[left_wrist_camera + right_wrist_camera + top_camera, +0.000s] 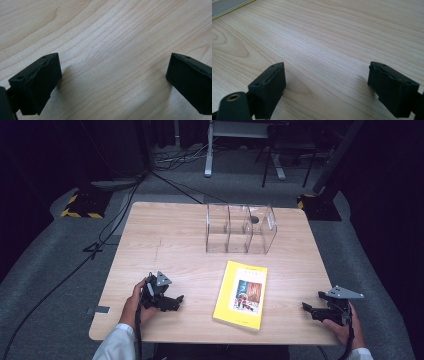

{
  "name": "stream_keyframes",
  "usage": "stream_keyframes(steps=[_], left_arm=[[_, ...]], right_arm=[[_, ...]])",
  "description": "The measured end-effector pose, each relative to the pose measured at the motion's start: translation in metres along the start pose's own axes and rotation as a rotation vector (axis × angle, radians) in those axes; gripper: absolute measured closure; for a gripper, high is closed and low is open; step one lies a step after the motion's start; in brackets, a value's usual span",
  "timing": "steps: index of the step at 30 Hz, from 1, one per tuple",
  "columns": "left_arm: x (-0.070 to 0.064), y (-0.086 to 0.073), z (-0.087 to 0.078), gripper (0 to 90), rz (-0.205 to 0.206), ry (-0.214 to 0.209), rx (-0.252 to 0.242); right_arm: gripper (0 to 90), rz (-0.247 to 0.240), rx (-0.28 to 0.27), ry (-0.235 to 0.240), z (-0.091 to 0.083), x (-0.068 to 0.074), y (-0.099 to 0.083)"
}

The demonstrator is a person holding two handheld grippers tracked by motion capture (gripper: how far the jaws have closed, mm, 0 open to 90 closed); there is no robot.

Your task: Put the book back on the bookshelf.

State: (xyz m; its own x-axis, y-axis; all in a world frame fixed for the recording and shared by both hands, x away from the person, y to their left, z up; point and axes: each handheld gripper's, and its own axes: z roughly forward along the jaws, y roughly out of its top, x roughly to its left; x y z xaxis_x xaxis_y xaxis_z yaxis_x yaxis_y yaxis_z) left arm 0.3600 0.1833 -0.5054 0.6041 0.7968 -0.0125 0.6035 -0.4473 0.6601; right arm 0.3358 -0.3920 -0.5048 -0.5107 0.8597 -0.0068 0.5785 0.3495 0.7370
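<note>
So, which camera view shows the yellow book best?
The high view: the whole yellow book lies flat on the table, cover up, between the two tools and in front of the clear organizer. The right gripper view catches a thin yellow edge at its top left. The left gripper view looks at bare wood.

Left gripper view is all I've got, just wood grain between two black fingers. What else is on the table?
Observer: A yellow book lies flat on the table, between the left gripper and the right gripper.
Operator: Anything behind the book?
Observer: Yes, a clear plastic organizer with upright dividers stands at the far side, apart from the book.
Operator: Is the right gripper holding anything?
Observer: No. In the right gripper view its fingers are spread wide over bare wood, with just the book's yellow edge at the top left corner.
</note>
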Motion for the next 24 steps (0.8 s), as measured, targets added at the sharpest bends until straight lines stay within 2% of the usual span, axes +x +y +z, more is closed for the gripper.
stream_keyframes(steps=[2,17,21,24], left_arm=[[-0.002,-0.002,-0.002,0.7,0.009,0.000,-0.001],[-0.008,-0.010,-0.008,0.7,0.095,-0.084,0.000],[-0.012,-0.011,-0.009,0.7,0.129,-0.112,-0.003],[-0.015,-0.012,-0.010,0.7,0.117,-0.105,0.000]], right_arm=[[15.6,0.003,0.002,-0.001,-0.001,0.000,0.000],[16.4,-0.008,0.000,0.013,0.000,0.001,0.000],[19.9,-0.047,0.006,0.053,0.000,0.003,0.002],[20.1,-0.081,0.031,0.086,0.003,0.005,0.008]])
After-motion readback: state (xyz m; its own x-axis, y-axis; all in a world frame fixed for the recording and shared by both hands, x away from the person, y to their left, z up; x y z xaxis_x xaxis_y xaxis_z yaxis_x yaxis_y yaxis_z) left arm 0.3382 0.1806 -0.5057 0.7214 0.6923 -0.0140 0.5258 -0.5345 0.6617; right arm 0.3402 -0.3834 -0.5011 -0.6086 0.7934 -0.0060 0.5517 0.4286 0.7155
